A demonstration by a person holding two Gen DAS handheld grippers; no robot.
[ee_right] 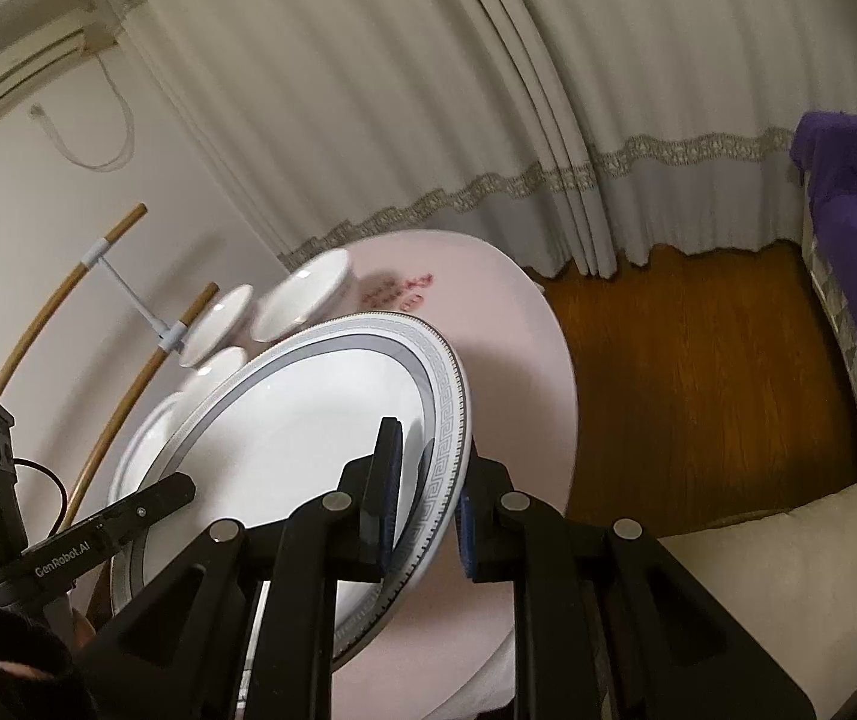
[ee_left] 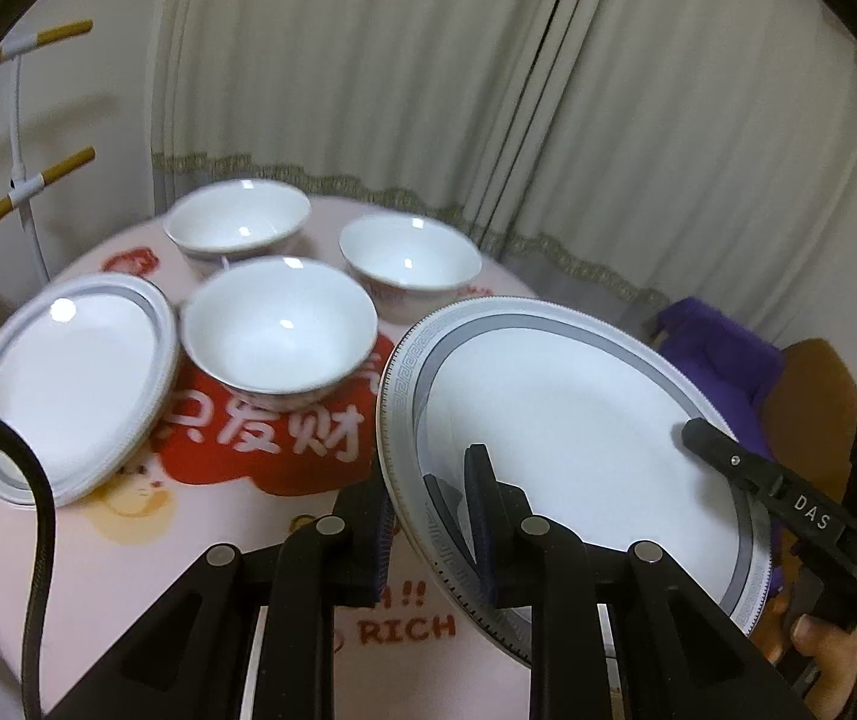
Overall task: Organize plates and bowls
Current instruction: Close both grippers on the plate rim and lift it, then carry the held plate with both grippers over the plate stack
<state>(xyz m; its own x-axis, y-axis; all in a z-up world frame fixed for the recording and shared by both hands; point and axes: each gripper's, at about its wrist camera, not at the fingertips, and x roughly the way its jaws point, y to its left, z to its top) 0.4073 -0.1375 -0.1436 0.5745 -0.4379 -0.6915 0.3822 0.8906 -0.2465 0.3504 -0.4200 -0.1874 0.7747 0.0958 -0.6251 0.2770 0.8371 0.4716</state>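
Note:
A white plate with a grey patterned rim (ee_left: 566, 438) (ee_right: 308, 420) hangs tilted above the round pink table (ee_left: 128, 540) (ee_right: 518, 330). My left gripper (ee_left: 428, 516) is shut on its near-left rim. My right gripper (ee_right: 428, 492) is shut on the opposite rim, and its finger (ee_left: 728, 456) lies across the plate in the left wrist view. A second matching plate (ee_left: 74, 384) (ee_right: 146, 444) lies on the table's left side. Three white bowls stand upright on the table: one at the back left (ee_left: 236, 222), one at the back right (ee_left: 410, 258), one nearer (ee_left: 278, 324).
Pale curtains (ee_left: 488, 90) hang behind the table. A bamboo-and-white rack (ee_left: 26, 180) stands at its left edge. Purple cloth (ee_right: 848, 192) covers furniture to the right, with wooden floor (ee_right: 698, 360) between. A person's hand (ee_left: 818, 654) holds the right gripper.

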